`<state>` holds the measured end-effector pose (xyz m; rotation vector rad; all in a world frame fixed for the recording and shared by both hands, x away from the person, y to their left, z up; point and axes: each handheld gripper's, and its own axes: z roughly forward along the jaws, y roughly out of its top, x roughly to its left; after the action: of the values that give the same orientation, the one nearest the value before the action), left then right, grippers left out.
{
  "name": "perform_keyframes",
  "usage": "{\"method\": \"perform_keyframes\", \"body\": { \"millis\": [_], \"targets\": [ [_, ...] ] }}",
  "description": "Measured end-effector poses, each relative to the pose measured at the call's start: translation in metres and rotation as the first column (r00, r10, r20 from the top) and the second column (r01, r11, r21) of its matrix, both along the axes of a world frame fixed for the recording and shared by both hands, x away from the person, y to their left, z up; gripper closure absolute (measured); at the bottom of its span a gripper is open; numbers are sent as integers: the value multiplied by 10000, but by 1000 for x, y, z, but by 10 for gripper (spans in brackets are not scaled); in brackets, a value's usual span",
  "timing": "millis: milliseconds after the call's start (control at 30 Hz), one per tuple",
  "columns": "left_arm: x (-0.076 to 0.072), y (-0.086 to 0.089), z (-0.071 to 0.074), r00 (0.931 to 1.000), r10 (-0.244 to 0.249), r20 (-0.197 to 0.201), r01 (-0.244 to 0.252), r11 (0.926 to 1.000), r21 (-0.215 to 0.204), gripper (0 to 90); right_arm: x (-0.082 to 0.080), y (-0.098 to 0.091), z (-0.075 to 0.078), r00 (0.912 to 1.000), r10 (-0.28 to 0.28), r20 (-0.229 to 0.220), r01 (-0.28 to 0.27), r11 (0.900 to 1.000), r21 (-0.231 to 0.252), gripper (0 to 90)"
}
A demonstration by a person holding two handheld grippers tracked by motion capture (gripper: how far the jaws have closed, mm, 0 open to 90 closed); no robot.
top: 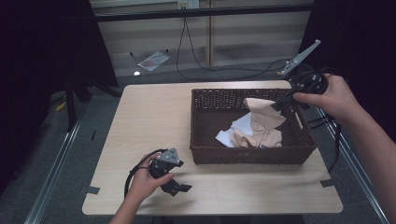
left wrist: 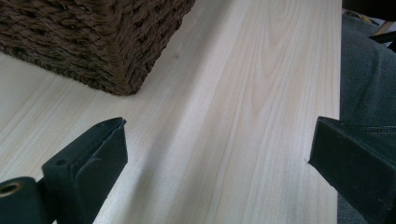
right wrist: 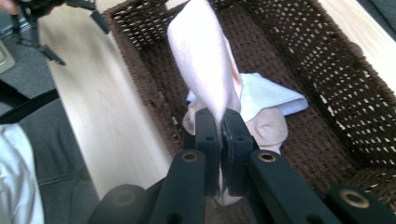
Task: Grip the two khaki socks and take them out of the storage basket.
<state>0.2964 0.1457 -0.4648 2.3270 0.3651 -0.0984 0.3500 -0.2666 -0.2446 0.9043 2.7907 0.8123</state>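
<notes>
Right gripper pinching a peach cloth, which hangs below its jaws over the wicker basket.

I have the jaws pressed tight on one edge of the cloth; its tail trails onto the white cloth and other peach pieces beneath. I judge a straight, slow lift best, so the tail clears the basket rim without dragging its neighbours out. My left gripper, jaws spread and empty, rests on the table just outside the basket's near corner.

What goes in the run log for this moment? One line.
right claw: shut on pink cloth, lifted over basket | left claw: open, holding nothing, above table
</notes>
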Motion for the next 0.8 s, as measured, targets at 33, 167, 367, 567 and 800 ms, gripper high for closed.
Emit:
{"method": "perform_keyframes", "body": {
  "millis": [33,167,367,567,800],
  "targets": [
    [0,0,0,10000,-18,-4,18,10000,16,40,-2,0,1,10000,37,-20,-37,10000,-29,879],
    [0,0,0,10000,3,36,-3,10000,42,39,-12,-1,5,9996,272,27,-272,9996,65,878],
    [0,0,0,9999,100,28,-100,9999,-40,39,-26,-1,9,9976,694,-63,-693,9974,206,877],
    [1,0,-1,10000,-19,-76,20,9999,132,45,-41,2,7,9916,1285,-107,-1282,9914,271,875],
    [0,-2,-2,9999,-102,-86,105,9995,295,44,-55,6,-4,9822,1867,-225,-1860,9821,295,874]
  ]
}}
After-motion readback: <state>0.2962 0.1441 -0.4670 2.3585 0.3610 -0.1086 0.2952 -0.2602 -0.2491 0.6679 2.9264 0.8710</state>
